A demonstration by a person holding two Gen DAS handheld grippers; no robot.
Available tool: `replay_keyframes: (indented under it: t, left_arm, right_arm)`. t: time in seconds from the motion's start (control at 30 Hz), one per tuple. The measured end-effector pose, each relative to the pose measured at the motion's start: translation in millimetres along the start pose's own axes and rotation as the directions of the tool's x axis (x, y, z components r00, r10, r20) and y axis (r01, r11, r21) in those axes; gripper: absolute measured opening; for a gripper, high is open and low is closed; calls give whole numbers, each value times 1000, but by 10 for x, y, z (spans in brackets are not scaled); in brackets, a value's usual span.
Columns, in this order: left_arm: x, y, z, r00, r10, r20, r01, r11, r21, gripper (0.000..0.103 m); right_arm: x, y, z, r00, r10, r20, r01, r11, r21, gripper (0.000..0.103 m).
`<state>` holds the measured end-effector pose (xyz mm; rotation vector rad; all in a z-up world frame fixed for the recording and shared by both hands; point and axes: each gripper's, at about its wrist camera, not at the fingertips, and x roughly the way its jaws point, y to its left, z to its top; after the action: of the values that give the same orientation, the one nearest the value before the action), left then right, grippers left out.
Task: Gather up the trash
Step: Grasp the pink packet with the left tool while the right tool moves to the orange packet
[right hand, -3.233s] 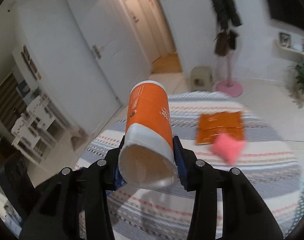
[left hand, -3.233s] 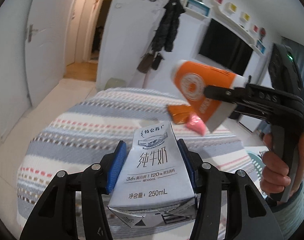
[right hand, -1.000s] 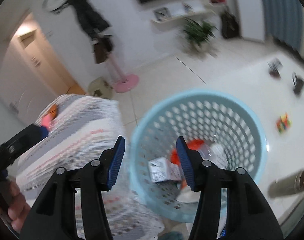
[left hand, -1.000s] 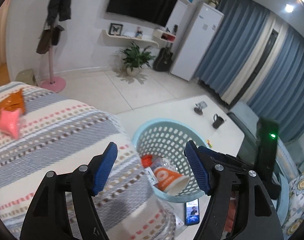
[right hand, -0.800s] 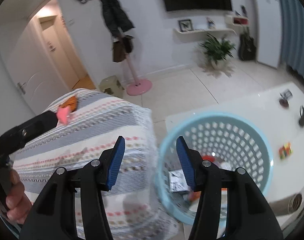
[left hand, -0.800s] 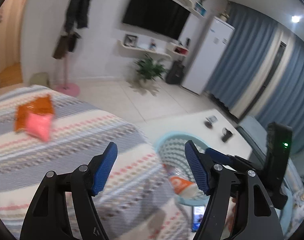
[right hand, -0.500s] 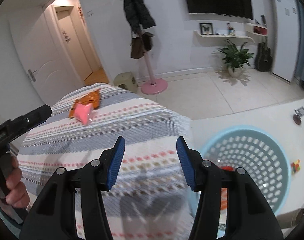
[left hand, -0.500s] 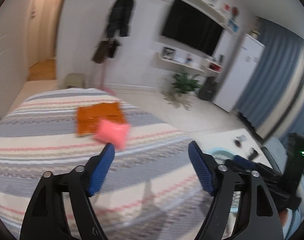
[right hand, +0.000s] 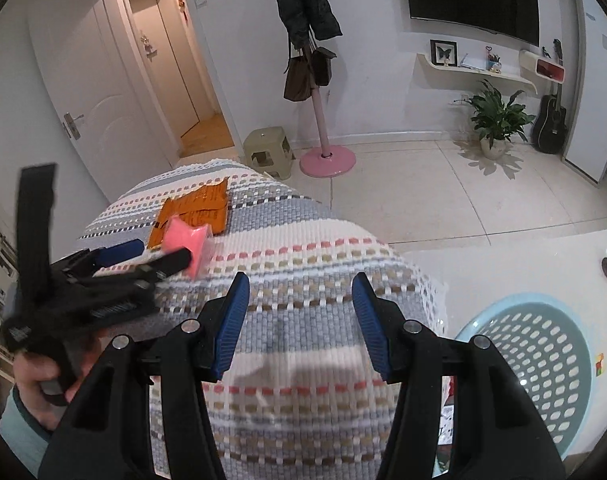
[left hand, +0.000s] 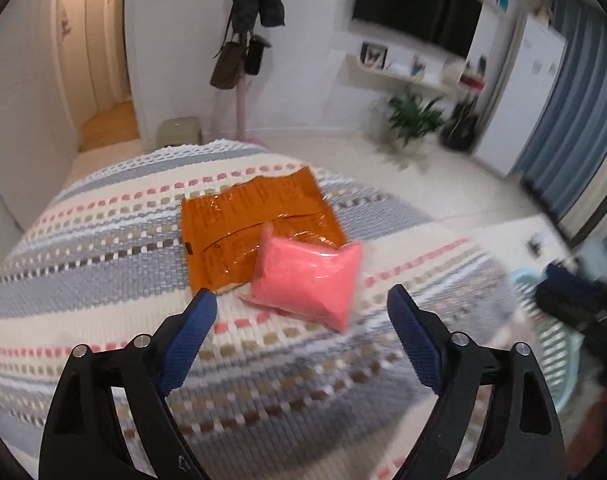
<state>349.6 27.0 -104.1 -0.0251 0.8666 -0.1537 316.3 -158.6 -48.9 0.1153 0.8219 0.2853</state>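
Pink packet [left hand: 309,280] and orange wrapper [left hand: 255,226] left on the striped cloth [left hand: 103,264], carton and cup gone from both grippers.

The packet overlaps the wrapper's near corner. The left gripper [left hand: 301,334], empty, jaws wide and just opened further, now faces them instead of the blue basket [right hand: 543,364]. The right gripper [right hand: 299,314] hangs half-open, empty, over bare cloth near its rounded edge, basket beside.

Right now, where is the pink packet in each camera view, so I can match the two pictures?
Left wrist view: the pink packet lies near the centre, just beyond the open left hand-held gripper, overlapping the orange wrapper.
Right wrist view: it sits at left of centre, partly hidden behind the tips of the left hand-held gripper.
Shared landmark: the orange wrapper on the striped blanket.
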Motion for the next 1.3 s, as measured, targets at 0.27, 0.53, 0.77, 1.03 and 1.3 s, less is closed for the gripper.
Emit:
replay_keyframes:
  t: [0.27, 0.53, 0.77, 1.03, 1.3]
  left_arm:
    - [-28, 51, 17, 999, -27, 17, 27, 1000, 1, 50]
    - [-497, 509, -117, 995, -86, 50, 90, 991, -96, 0]
    - [-435, 445, 3, 988, -150, 43, 152, 987, -48, 66]
    - [95, -114, 172, 991, -89, -104, 89, 996, -13, 77]
    - [64, -238, 145, 996, 23, -83, -20, 999, 38, 55]
  right_arm:
    - [203, 91, 171, 999, 11, -32, -12, 999, -36, 50]
    - [536, 475, 368, 996, 61, -67, -68, 992, -111, 50]
    - [566, 383, 396, 997, 66, -44, -68, 996, -52, 50]
    - [367, -70, 296, 999, 28, -33, -26, 998, 56, 50]
    - [307, -179, 279, 999, 31, -37, -29, 998, 53, 50]
